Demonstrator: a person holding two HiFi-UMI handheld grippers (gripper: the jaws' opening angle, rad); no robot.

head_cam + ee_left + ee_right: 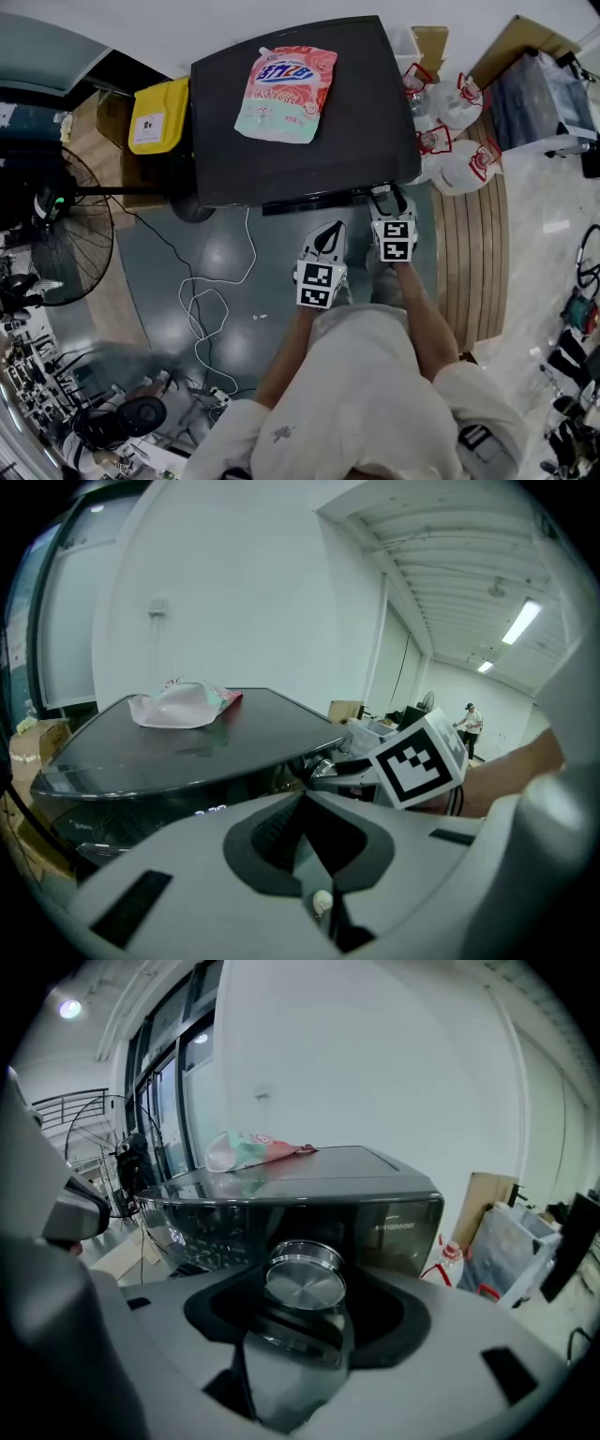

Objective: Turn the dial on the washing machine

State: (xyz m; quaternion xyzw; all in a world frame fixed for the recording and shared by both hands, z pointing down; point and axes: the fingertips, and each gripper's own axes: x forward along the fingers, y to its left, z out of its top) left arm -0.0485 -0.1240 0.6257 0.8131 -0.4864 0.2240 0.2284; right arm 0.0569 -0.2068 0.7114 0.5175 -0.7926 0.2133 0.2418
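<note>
Where the washing machine's [366, 122] dark front panel ends at the right, the silver dial [305, 1283] sits clamped between the jaws of the right gripper [391, 199], pads on its rim. Just beside it the left gripper [330, 234] hangs off the panel, jaws drawn together on nothing (tips meet in its own view). A detergent pouch [286, 94] lies flat on the machine's top. A yellow bin [159, 114] stands at its left, white bags [464, 141] at its right, and a white cable [211, 309] loops on the floor.
</note>
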